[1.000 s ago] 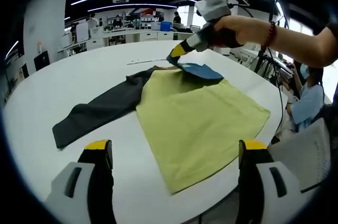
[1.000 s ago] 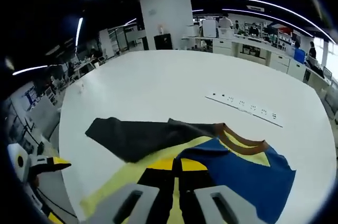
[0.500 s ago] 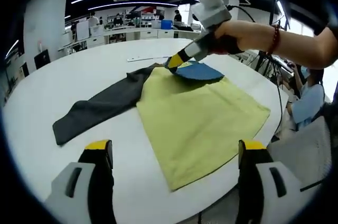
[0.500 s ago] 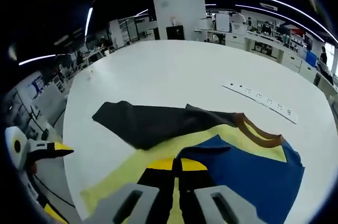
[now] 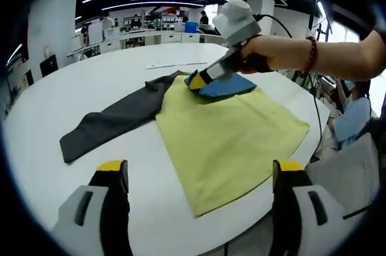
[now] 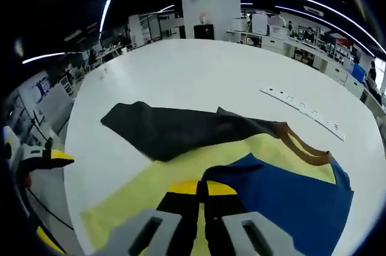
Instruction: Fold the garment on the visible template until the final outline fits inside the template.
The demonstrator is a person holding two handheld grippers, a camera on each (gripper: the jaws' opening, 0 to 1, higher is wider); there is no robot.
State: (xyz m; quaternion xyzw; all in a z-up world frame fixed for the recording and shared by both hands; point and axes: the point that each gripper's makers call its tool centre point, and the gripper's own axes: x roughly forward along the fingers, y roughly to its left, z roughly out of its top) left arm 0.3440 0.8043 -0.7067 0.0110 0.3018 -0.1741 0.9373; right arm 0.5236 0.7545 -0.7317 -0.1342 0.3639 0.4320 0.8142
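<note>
So the right gripper (image 5: 194, 81), clamped on the blue sleeve (image 5: 226, 85), dragged it further in over the yellow body (image 5: 232, 138) of the garment, toward the dark sleeve (image 5: 114, 122). More yellow got covered near the collar (image 6: 304, 147).

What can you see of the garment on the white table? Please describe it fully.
The garment is soft cloth, lying mostly flat on the white table. Its body is yellow-green, one dark grey sleeve stretches out sideways, and the collar has a brown band. A blue part is folded over the yellow. The right hand-held gripper is shut on this blue part's edge.
</note>
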